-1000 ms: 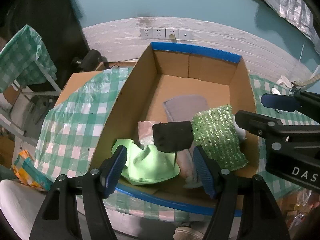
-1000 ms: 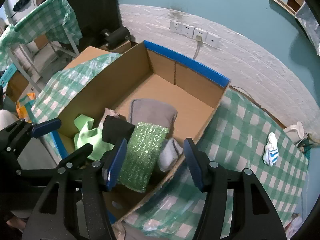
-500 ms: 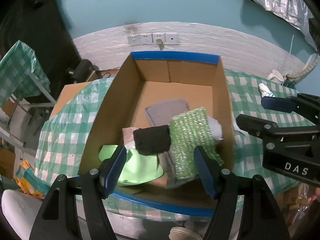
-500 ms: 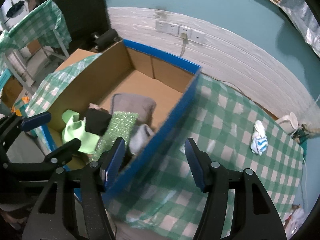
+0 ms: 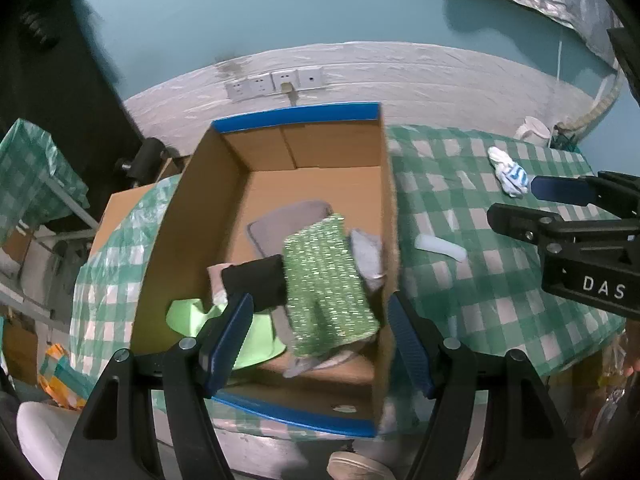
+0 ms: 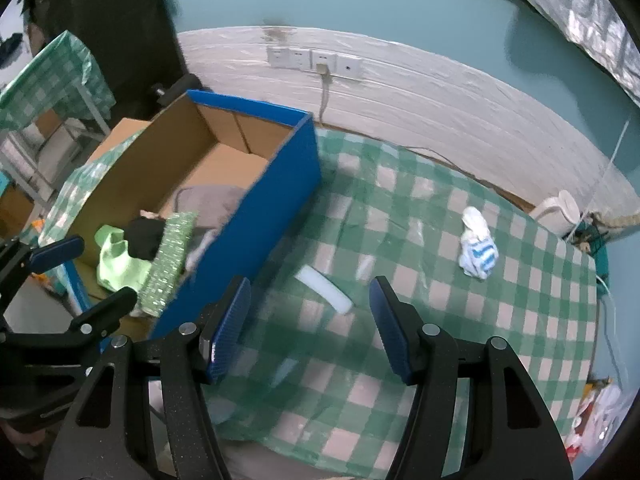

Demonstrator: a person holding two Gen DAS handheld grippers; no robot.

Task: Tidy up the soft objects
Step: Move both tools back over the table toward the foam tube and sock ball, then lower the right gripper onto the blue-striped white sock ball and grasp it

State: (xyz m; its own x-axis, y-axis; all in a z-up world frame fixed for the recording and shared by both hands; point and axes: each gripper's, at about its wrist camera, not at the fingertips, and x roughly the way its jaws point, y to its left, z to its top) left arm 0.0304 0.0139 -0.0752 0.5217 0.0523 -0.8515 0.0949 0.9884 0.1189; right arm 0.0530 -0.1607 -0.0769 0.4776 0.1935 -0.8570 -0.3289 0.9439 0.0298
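Teal wall behind, with a white panelled lower band (image 6: 440, 92) carrying a row of white sockets (image 6: 316, 60). Green-and-white checked plastic tablecloth (image 6: 420, 320) covers the table. Open cardboard box with blue outer faces (image 5: 388, 208) sits on the cloth's left part; inside, at its near end, a heap of soft items: glittery green knitted cloth (image 5: 326, 292) lying on top, a black rolled fabric piece (image 5: 258, 282) touching its left edge, a lime-green cloth (image 5: 240, 336) at the near left corner, a flat grey pad (image 5: 280, 226) on the box floor behind, and a pale grey cloth (image 5: 368, 252) against the right wall. Out on the tablecloth, well apart from the box: a crumpled white-and-blue striped sock (image 6: 478, 250) toward the far right, and a small white foam strip (image 6: 324, 288) just right of the box. Left gripper (image 5: 320, 340) hangs above the box's near end, blue-padded fingers apart, nothing between them. Right gripper (image 6: 310, 324) hangs over the bare cloth beside the box, fingers apart and empty, the foam strip lying beyond the gap.
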